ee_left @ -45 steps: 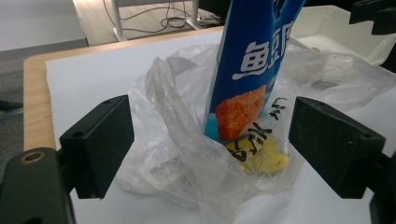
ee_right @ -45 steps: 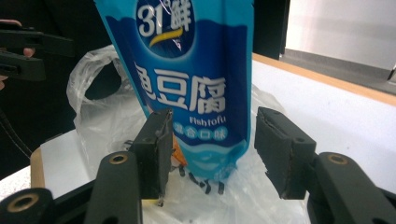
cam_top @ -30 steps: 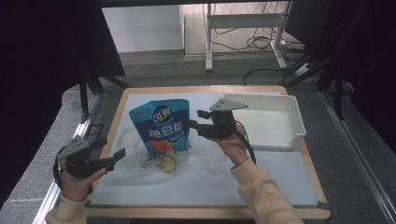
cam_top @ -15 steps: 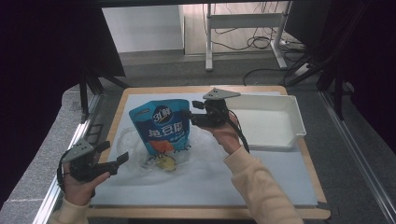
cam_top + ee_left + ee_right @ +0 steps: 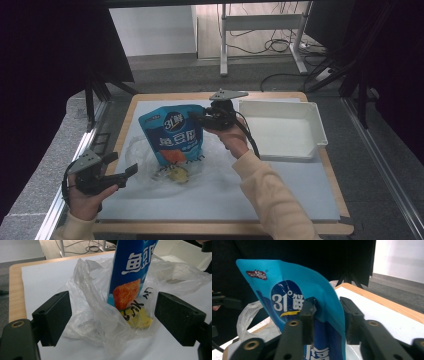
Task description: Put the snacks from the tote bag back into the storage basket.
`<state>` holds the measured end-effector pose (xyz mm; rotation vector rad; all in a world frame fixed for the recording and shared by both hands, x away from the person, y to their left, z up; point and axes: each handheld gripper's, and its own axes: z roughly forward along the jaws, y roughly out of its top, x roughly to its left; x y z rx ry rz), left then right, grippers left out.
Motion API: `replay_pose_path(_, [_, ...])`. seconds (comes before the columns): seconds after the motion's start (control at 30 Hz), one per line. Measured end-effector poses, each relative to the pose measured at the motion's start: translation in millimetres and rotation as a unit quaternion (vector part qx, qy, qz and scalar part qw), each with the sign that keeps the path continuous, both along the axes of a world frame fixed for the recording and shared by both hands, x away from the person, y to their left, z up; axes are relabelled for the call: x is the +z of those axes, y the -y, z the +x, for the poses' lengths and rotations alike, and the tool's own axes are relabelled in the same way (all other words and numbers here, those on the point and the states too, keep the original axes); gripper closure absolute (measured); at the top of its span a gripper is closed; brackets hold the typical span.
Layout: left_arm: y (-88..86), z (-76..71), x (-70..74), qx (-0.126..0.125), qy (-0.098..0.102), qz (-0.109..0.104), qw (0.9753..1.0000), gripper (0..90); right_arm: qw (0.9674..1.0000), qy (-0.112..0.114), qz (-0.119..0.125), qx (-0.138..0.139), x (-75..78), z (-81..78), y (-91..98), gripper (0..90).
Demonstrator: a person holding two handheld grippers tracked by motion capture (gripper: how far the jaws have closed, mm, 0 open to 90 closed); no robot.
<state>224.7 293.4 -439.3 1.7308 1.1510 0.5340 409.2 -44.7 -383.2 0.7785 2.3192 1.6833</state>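
Observation:
A blue snack bag [image 5: 172, 135] stands upright inside a crumpled clear plastic bag [image 5: 142, 155] on the white mat. A yellow item [image 5: 176, 175] lies in the plastic at the blue bag's foot. My right gripper [image 5: 197, 120] reaches in from the right. Its jaws have just been closing and now pinch the blue snack bag [image 5: 287, 290] at its upper right edge, one jaw on each face of it, seen in the right gripper [image 5: 328, 312] view. My left gripper [image 5: 122, 163] is held open at the front left. It points at the plastic bag [image 5: 92, 290] and touches nothing.
A white tray [image 5: 277, 103] sits at the back right of the mat, just behind the right hand. The mat lies on a wooden board [image 5: 125, 107] with dark screens at the left and behind. A table frame and cables stand on the floor beyond.
The right gripper has moved left along the blue bag's top and its jaws have closed on the bag's upper edge. The left gripper has stayed where it was.

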Motion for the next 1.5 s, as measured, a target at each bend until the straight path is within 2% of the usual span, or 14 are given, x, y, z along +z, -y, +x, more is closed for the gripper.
replay_pose_path(0.1, [0.1, 0.1, -0.3, 0.0, -0.001, 0.0, 1.0, 14.5, 1.0, 0.002, -0.001, 0.01, -0.1, -0.1, -0.1, 74.5])
replay_pose_path(0.23, [0.6, 0.3, -0.4, 0.0, -0.002, 0.0, 1.0, 14.5, 0.9998, 0.006, -0.003, 0.019, -0.1, 0.4, 0.6, 79.6])
replay_pose_path(0.33, [1.0, 0.3, -0.5, 0.0, -0.003, 0.001, 1.0, 14.5, 0.9991, 0.021, -0.006, 0.037, -0.6, 2.1, 1.7, 82.7])
replay_pose_path(0.63, [0.4, 1.0, -1.6, 0.001, -0.005, 0.001, 1.0, 14.5, 0.9976, 0.035, -0.001, 0.06, -2.3, 6.0, 3.0, 86.6])
replay_pose_path(1.07, [0.2, 0.5, -1.6, 0.002, -0.005, 0.001, 1.0, 14.5, 0.9958, 0.04, 0.019, 0.08, -6.2, 9.9, 4.6, 88.2])
replay_pose_path(1.5, [-1.1, -0.2, -1.3, 0.004, -0.005, 0.001, 1.0, 14.6, 0.9953, 0.045, 0.034, 0.078, -7.8, 5.3, 0.5, 89.2])
